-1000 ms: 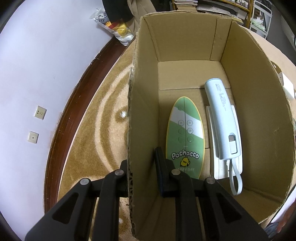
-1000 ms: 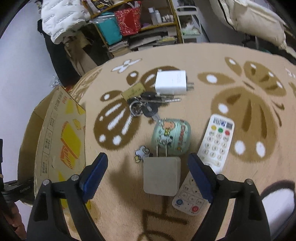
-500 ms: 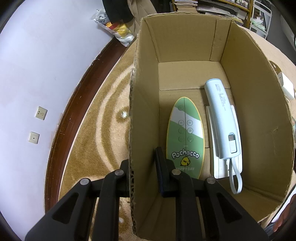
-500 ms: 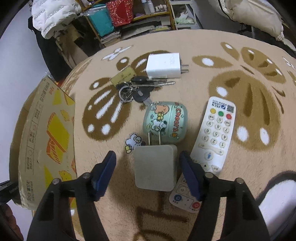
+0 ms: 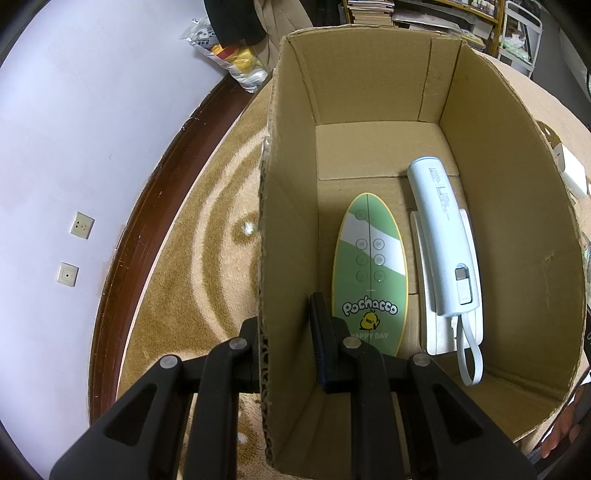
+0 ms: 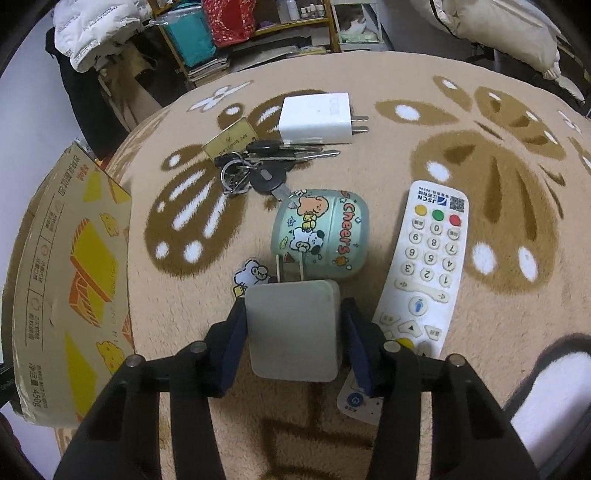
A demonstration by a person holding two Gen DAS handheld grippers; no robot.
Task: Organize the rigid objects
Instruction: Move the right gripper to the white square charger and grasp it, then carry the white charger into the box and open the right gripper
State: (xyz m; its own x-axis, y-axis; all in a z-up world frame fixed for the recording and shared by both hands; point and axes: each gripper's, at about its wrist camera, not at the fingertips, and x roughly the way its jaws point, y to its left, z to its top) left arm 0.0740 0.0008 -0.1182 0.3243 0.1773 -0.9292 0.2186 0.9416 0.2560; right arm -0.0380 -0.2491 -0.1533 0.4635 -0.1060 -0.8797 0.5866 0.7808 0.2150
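Observation:
My left gripper [image 5: 286, 332] is shut on the left wall of an open cardboard box [image 5: 284, 229], one finger inside and one outside. In the box lie a green Pochacco remote [image 5: 369, 273], a pale blue power bank [image 5: 443, 236] and a white flat device [image 5: 436, 332] under it. My right gripper [image 6: 293, 325] is shut on a grey plug adapter [image 6: 293, 328] on the rug, its prongs pointing away. Beyond it lie a green cartoon case [image 6: 321, 232], a white remote [image 6: 424, 266], keys [image 6: 258, 162] and a white charger [image 6: 316, 118].
The box's printed outer side [image 6: 70, 280] stands left of the right gripper. A small bear sticker [image 6: 251, 275] lies by the adapter. Shelves and bags [image 6: 221, 33] crowd the far side. A wall with sockets [image 5: 81, 225] and brown skirting runs left of the box.
The right gripper has moved forward and closed its jaws from wide open onto the grey plug adapter. The left gripper has kept its hold on the box wall.

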